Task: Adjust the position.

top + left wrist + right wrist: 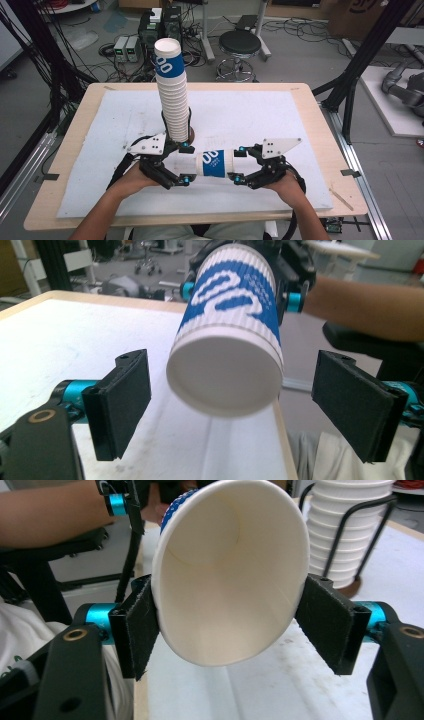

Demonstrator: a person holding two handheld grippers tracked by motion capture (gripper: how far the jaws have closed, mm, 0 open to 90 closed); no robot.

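Cup [202,163]: white ribbed paper, blue band with white lettering. It lies on its side in the air above the near middle of the table, base to the left, open mouth to the right. In the left gripper view its flat base [223,374] faces the camera; in the right gripper view its mouth [231,572] faces the camera, squeezed slightly oval.

Right gripper [239,164]: grasping the cup. Its pads [141,625] press on the rim from both sides, and the rim is bent where they meet it. The person's right hand [285,186] holds it near the table's near edge.

Left gripper [186,164]: released. Its jaws stand wide on either side of the cup's base; the pads [123,397] are clear of it, with gaps on both sides. The person's left hand [131,181] holds it just left of the cup.

Stack [172,97]: tall column of nested cups of the same kind, top one with the blue band, upright in a black wire holder [356,535]. It stands just beyond the left gripper, near the table's middle.

Mat [250,115]: white, covering most of the table [70,145], which is pale wood.

Stool [240,45]: round black seat, on the floor beyond the far edge. Cables and grey boxes [126,48] lie to its left.
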